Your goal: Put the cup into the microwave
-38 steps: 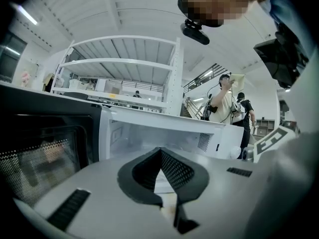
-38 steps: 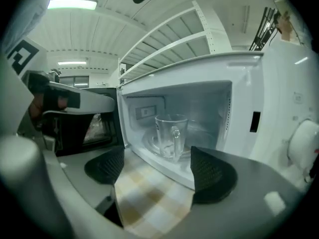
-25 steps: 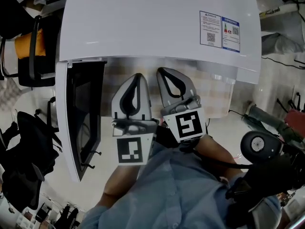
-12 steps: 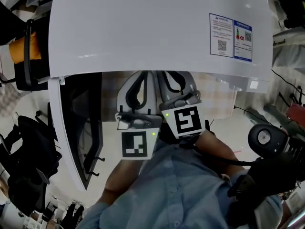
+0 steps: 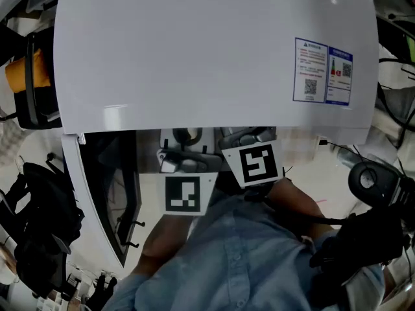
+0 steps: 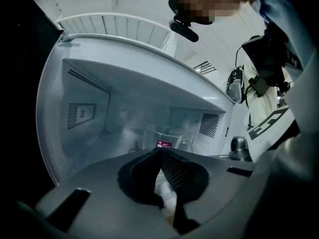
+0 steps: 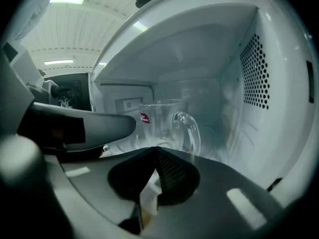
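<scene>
While left claw (image 6: 160, 150) and right claw (image 7: 155, 149) sit closed | cup (image 7: 160, 125) ahead inside microwave (image 5: 214, 50)

Cup (image 7: 162, 126) inside microwave (image 7: 279, 133), clear gap on its right

Microwave (image 5: 194, 50): white shell, pale grey-white inside. Black dot-grid vents (image 7: 256, 73) on wall to the right of right gripper (image 7: 155, 149). Cup (image 7: 164, 126) ahead of it: clear glass, small magenta label. Left gripper (image 6: 160, 150) and right gripper: grey, black mesh-pattern pads. Marker cubes (image 5: 182, 194): black squares on white. Sticker (image 5: 323, 72): blue/white w/ red. Shirt (image 5: 240, 264): light blue.
</scene>
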The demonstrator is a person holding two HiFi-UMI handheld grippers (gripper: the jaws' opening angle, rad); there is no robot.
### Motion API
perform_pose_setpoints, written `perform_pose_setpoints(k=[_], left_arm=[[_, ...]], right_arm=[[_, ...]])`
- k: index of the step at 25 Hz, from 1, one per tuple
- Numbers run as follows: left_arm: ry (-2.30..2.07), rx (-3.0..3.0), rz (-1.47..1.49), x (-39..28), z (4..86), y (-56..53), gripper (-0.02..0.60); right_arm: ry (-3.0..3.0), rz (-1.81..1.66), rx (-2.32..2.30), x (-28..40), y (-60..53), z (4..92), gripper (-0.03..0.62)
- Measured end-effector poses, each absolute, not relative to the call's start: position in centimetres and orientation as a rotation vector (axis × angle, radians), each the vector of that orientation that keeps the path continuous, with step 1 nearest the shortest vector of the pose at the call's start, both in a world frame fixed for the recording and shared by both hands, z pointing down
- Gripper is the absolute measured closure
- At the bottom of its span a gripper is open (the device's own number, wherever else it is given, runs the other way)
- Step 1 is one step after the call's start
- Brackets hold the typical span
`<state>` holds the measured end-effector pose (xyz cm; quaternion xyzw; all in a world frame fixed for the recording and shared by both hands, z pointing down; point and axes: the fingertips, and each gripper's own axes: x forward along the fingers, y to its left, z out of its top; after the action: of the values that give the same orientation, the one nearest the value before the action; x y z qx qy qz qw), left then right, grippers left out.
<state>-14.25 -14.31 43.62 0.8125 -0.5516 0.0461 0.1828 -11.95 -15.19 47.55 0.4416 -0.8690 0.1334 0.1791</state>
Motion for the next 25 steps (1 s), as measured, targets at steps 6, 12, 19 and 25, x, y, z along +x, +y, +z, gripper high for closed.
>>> perform_pose_setpoints(k=[6,12,19,25], left_arm=[[-1.550,2.296,0.122,-14.2,43.8,-15.3,0.575],[-1.546,2.298,0.126,-14.2,43.8,-15.5,0.575],[-1.542,2.304,0.111,-14.0,43.4,-15.0,0.575],[-1.556,2.291,0.118,-14.2,42.3,-13.2,0.575]], right_arm=[[-2.456,0.362,1.252,-11.9,-16.1,47.5,0.592],[-2.456,0.366,1.248,-12.0,-16.5,47.6,0.592],[-2.465,0.364,1.249,-12.2,-16.4,47.3,0.591],[-2.471,0.401,1.224,-12.5,-14.4,46.7,0.589]])
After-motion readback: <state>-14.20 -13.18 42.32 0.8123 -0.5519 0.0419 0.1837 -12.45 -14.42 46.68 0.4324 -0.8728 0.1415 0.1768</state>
